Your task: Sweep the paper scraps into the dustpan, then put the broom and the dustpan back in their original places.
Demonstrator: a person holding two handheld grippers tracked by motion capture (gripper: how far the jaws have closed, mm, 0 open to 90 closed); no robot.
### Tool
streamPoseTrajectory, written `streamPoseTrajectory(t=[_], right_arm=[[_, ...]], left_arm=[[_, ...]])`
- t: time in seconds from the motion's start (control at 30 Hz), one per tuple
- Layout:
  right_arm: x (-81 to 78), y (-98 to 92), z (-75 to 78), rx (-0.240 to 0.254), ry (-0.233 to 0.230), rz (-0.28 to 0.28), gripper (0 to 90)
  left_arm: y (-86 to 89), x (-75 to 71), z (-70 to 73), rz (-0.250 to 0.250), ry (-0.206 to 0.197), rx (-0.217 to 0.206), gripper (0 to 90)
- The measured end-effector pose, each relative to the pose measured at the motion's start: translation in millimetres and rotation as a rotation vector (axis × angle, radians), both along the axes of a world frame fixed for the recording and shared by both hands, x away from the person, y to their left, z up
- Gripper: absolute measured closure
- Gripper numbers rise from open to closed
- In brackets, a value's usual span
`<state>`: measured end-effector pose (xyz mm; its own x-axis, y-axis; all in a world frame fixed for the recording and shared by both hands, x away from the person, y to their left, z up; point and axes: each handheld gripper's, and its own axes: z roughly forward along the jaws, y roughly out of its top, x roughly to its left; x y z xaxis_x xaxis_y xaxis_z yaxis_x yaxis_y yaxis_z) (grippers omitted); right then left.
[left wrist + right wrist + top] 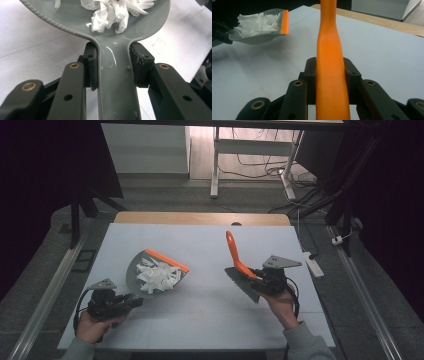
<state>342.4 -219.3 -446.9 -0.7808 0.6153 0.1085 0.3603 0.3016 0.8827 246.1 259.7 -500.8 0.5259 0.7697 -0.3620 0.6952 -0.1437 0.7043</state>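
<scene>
High view looks down and forward; both gripper views sit close, sharing the dustpan (156, 272).

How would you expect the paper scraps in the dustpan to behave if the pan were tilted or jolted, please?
The scraps look crumpled and thin, so probably very light and floppy. They lie loose in the dustpan, likely sliding toward its orange lip if tilted, and may scatter when jolted.

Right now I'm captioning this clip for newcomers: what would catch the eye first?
The bright orange brush handle rises right of centre, clamped in the right gripper with grey bristles below. At left, the grey dustpan with its orange lip holds a heap of white paper scraps, its handle held by the left gripper.
</scene>
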Motion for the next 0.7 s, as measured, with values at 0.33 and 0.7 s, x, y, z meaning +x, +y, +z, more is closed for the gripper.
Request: streamPoseTrajectory(t=[0.33, 0.7], right_arm=[[-4.0, -12.5, 1.3, 0.018, 0.016, 0.006, 69.8], [-8.2, -19.9, 0.8, 0.026, 0.051, -0.009, 69.8]], left_arm=[[1.8, -1.1, 1.9, 0.049, -0.012, -0.025, 61.3], [1.0, -0.3, -0.3, 0.086, -0.002, -0.027, 61.3]])
